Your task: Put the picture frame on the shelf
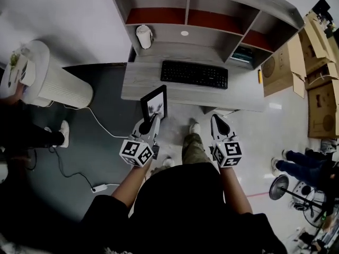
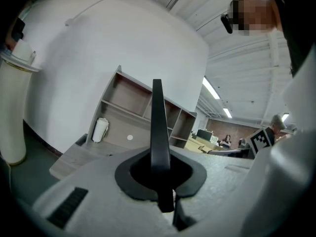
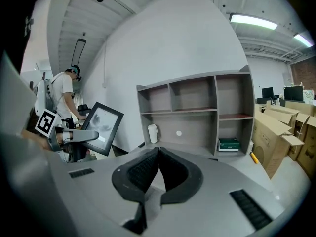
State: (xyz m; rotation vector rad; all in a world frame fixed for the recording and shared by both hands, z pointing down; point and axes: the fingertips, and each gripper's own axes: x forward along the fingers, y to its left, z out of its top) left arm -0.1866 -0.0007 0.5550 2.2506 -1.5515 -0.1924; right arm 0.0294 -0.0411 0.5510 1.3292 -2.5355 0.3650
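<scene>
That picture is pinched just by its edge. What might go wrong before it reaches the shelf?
The left tongs grip the black rectangular picture frame only at one edge, so it may tilt or slip out. The black keyboard lies on the grey desk below; a dropped frame could hit it. The grey shelf unit has low-looking compartments, so the frame's top might catch.

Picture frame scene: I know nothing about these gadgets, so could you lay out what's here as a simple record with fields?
Picture frame: black, upright, clamped near its lower edge
Left gripper: shut on the frame
Right gripper: jaws together, nothing between them
Shelf unit: grey, stands on the desk, most compartments bare
Desk: carries a keyboard and a white canister
Lower right compartment: green box
Task status: frame not yet on the shelf
</scene>
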